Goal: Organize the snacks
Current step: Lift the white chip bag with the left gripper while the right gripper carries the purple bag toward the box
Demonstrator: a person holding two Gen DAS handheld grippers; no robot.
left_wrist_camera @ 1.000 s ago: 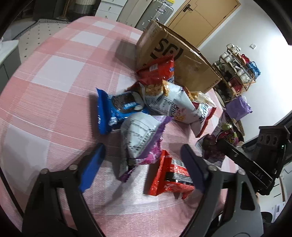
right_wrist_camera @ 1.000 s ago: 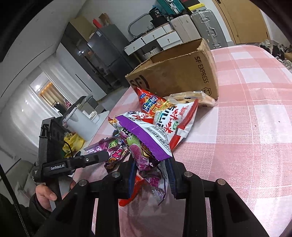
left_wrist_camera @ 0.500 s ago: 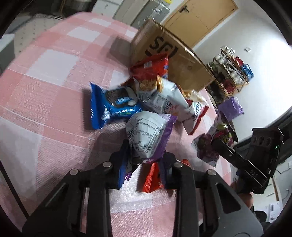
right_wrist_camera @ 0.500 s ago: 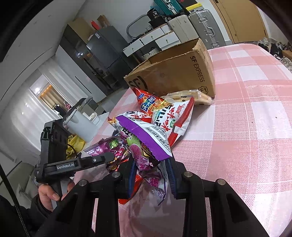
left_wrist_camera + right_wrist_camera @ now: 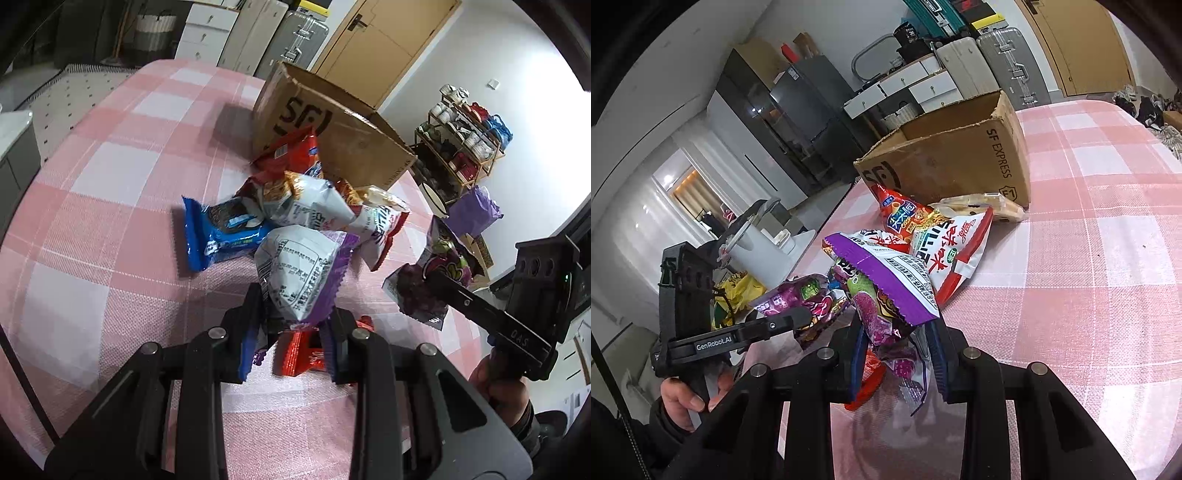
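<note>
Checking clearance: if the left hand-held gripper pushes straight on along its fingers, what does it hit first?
Left hand-held gripper is shut on the purple bag. Straight ahead, that bag would probably meet the blue cookie pack or white bag first; depth unclear.

- Box (image 5: 332, 136) stands on table (image 5: 110, 184), behind snack pile (image 5: 314, 210).
- Cookie pack (image 5: 221, 232) lies left of pile.
- Wrapper (image 5: 303, 354) lies on table, before pile.
</note>
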